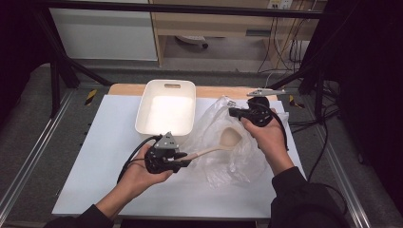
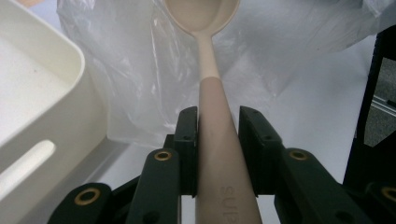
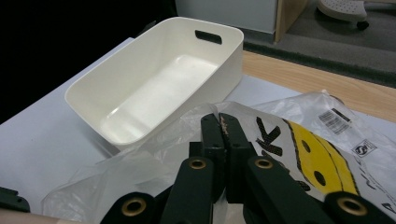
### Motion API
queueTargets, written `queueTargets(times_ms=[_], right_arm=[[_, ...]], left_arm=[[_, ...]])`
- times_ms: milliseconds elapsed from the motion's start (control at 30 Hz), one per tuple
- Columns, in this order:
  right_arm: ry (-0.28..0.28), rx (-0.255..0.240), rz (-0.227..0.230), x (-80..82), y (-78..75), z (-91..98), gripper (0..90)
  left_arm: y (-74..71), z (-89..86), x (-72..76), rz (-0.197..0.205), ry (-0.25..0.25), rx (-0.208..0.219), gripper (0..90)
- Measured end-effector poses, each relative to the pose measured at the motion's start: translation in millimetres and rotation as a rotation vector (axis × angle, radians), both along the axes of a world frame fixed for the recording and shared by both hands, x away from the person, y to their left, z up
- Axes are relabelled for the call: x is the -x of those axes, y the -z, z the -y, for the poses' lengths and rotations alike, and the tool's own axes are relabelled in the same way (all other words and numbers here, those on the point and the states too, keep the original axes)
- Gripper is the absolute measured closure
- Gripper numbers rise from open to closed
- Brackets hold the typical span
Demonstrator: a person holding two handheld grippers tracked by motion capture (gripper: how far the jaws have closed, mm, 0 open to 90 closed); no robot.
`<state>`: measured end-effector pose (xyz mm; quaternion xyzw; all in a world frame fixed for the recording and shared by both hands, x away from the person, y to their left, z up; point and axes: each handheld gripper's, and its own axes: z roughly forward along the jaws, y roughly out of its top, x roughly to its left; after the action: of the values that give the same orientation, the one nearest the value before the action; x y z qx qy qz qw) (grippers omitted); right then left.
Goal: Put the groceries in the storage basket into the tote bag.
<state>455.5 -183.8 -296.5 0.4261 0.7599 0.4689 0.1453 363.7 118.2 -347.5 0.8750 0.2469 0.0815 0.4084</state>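
A white tub (image 1: 166, 111) sits far on the table (image 1: 95, 156). Right of it lies a clear bag (image 1: 223, 152), pinched by the right gripper (image 1: 234, 113). The left gripper (image 1: 186, 161) clamps a spoon (image 1: 223, 142) over the bag.

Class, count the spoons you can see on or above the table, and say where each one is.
1. The beige spoon is held by its handle in the left tool, its bowl over the clear plastic bag. The bag's folds might hide others.
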Motion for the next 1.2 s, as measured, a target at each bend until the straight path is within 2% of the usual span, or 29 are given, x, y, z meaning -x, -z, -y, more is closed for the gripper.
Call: queueTargets(times_ms=[167,433,633,900,1067,1200], right_arm=[[0.0,-0.002,-0.001,0.3,1.9,1.5,90.0],[-0.005,-0.002,-0.007,1.6,6.3,-1.1,90.0],[-0.007,-0.011,-0.004,4.7,5.5,-0.5,90.0],[-0.009,-0.012,-0.007,8.0,6.2,-0.2,90.0],[-0.018,-0.004,-0.011,7.4,10.4,-1.9,90.0],[-0.016,-0.007,-0.015,8.0,11.4,-2.5,90.0]], left_arm=[[-6.9,11.5,-0.6,0.012,0.007,-0.001,69.0],[-13.9,38.6,-2.2,0.034,0.017,-0.059,69.0],[-12.0,57.6,-7.7,0.04,0.018,-0.075,69.1],[-6.2,77.1,-18.4,0.037,0.009,-0.062,69.1],[-7.1,89.1,-16.8,0.033,0.004,-0.038,69.1],[-6.5,97.9,-16.7,0.033,0.002,-0.035,69.0]])
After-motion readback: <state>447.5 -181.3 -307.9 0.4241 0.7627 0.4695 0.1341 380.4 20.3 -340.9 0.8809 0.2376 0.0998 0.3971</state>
